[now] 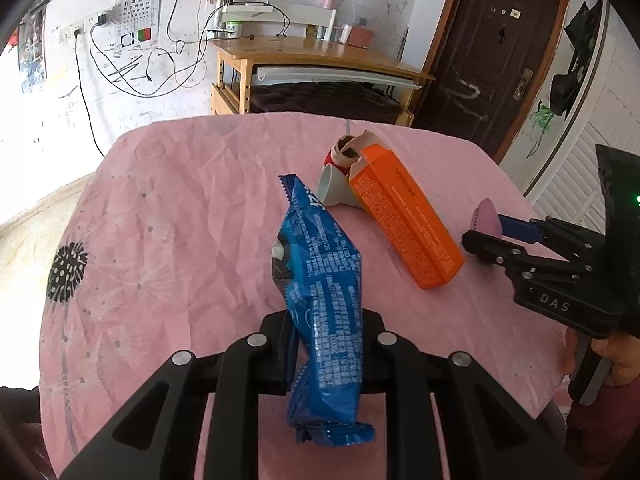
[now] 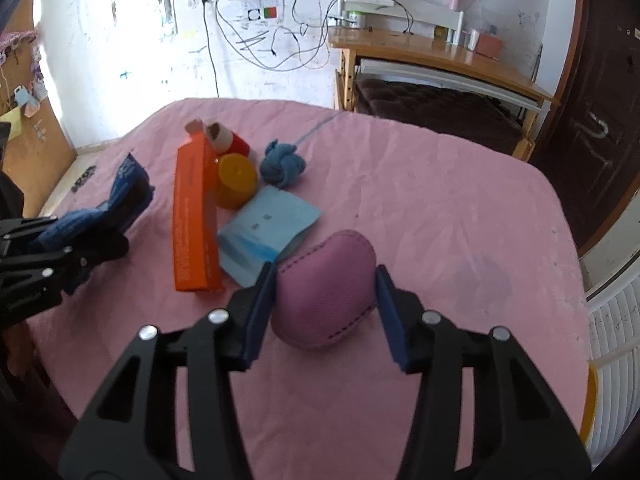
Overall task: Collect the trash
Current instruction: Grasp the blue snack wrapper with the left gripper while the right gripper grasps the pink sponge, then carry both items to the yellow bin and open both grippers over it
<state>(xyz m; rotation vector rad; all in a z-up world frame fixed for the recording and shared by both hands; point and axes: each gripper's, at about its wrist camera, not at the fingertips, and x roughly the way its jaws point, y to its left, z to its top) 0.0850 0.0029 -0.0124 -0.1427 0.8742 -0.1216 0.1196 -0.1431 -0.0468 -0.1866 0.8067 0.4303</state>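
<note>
- The round table under a pink cloth fills the middle of both views; a black dandelion print sits on the cloth at the left edge of the left wrist view.
- A wooden desk stands against the far wall, upper centre of the left view, with a dark door at the upper right.
- The left gripper rises from the bottom centre of its own view, its fingers pinching a blue snack wrapper, which stands up out of the grip with its lower end crumpled below.
- In the right wrist view that same wrapper and gripper show at the left edge.
- The right gripper has its blue-padded fingers spread on either side of a purple face mask lying on the cloth, lower centre of the frame. The left pad looks to be touching the mask; whether the right one is, I cannot tell.
- An orange carton lies flat left of centre in the right view, its flap end open toward the far side of the table.
- A light blue packet lies between the carton and the mask, just beside both.
- A yellow cup sits on its side against the carton.
- A ball of blue cloth rests just right of the cup.
- A red cup with brown paper stuffed in it lies behind the yellow one.
</note>
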